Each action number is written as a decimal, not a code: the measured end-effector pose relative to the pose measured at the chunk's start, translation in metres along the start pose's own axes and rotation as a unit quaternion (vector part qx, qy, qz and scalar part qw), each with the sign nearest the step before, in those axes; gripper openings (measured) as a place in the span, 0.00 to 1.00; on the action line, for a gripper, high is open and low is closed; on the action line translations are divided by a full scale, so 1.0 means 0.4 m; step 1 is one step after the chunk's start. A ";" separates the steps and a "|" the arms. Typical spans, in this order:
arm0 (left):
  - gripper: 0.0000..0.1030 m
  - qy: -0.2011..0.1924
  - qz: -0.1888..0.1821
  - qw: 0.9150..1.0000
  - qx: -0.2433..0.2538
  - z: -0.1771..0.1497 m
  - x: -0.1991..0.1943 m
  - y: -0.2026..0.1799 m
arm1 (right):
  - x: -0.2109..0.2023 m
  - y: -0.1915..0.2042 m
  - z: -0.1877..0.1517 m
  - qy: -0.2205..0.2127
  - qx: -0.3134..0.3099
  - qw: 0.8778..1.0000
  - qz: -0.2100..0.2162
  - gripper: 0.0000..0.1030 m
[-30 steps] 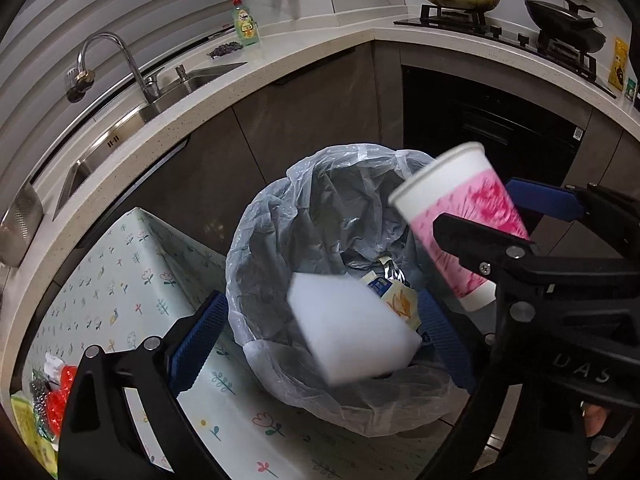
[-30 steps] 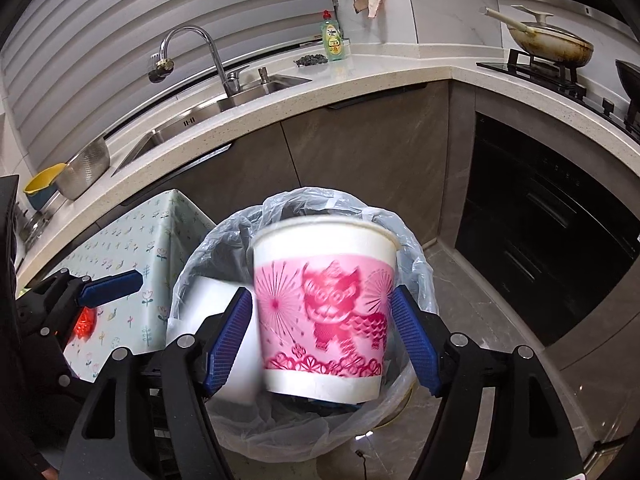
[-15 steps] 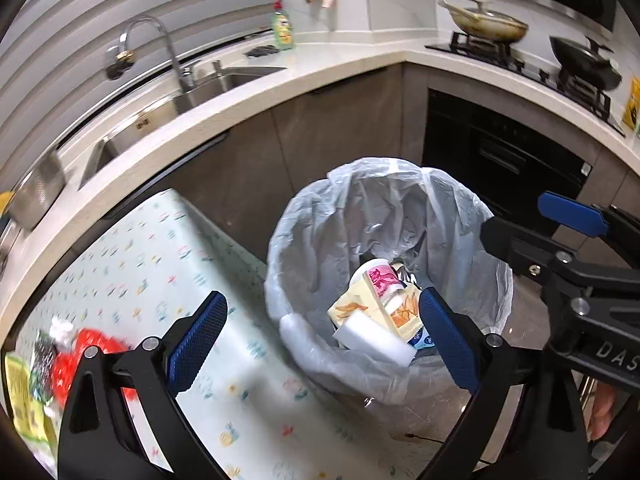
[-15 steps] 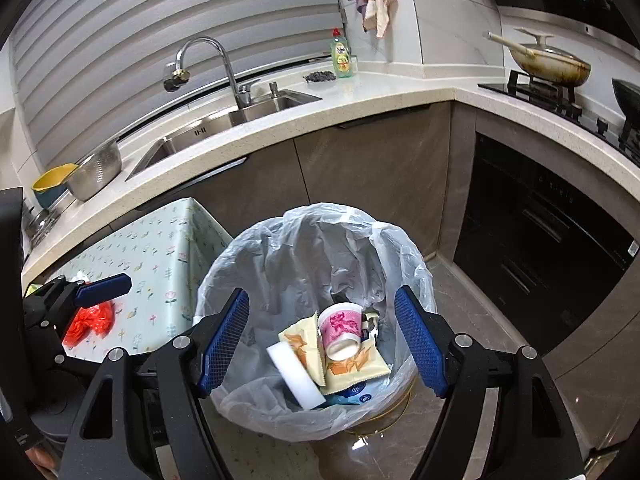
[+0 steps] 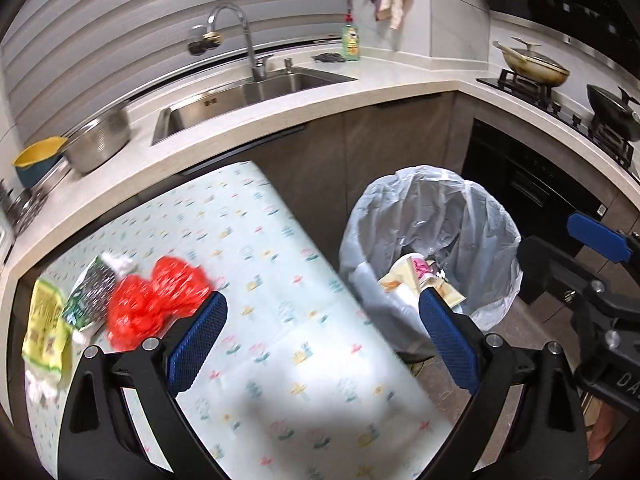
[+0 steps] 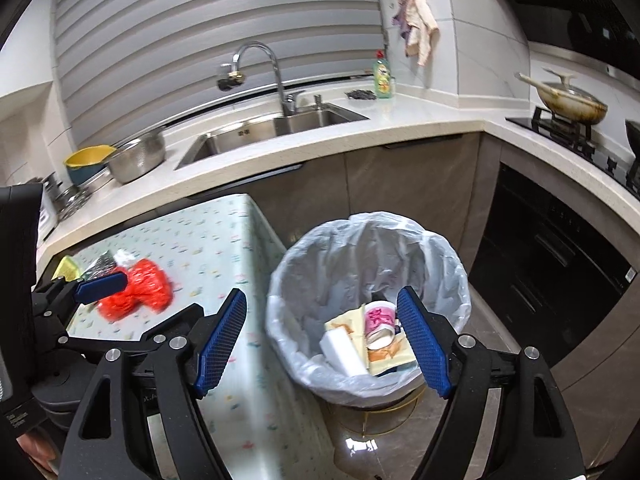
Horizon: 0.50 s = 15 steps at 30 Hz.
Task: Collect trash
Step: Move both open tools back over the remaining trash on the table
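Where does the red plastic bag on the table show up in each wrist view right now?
Left wrist view: the red plastic bag lies low on the left, on the floral tablecloth, just left of the left gripper.
Right wrist view: the bag sits at mid-left, partly behind the other gripper's blue pad.
Shared landmark: the lined trash bin, right of the table in both.

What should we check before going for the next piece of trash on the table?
1. Left claw empty and open: ok.
2. Right claw empty, its jaws opening: ok.
3. Cup and white block inside the bin: ok.
4. Trash left on the table: red bag, yellow wrapper, green packet: not ok.
5. Path to the red bag clear: ok.
6. Whether the pieces overlap: cannot tell, blurred.
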<state>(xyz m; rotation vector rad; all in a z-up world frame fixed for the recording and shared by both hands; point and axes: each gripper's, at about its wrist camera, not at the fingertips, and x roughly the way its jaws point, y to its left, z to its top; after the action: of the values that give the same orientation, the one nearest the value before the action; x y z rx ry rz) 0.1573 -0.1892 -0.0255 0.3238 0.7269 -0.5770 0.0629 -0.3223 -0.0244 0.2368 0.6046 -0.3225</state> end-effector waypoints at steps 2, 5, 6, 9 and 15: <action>0.89 0.000 0.009 1.000 -0.013 -0.022 -0.025 0.032 | -0.020 0.024 -0.005 -0.003 -0.002 1.000 0.008 0.73; 0.89 0.000 0.019 0.999 -0.037 -0.054 -0.061 0.087 | -0.045 0.062 -0.013 -0.005 -0.009 1.000 0.014 0.73; 0.89 0.000 0.023 0.999 -0.046 -0.065 -0.073 0.108 | -0.054 0.078 -0.019 -0.005 -0.011 1.000 0.017 0.74; 0.89 -0.003 0.044 0.997 -0.068 -0.102 -0.110 0.170 | -0.070 0.120 -0.033 -0.003 -0.017 1.000 0.025 0.74; 0.89 0.000 0.076 0.991 -0.114 -0.182 -0.179 0.306 | -0.097 0.211 -0.059 0.000 -0.033 0.999 0.043 0.74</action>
<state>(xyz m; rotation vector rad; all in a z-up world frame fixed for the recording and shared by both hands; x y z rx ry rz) 0.1487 -0.0302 -0.0170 0.1653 0.7519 -0.3448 0.0515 -0.2282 -0.0100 0.1992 0.6027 -0.2203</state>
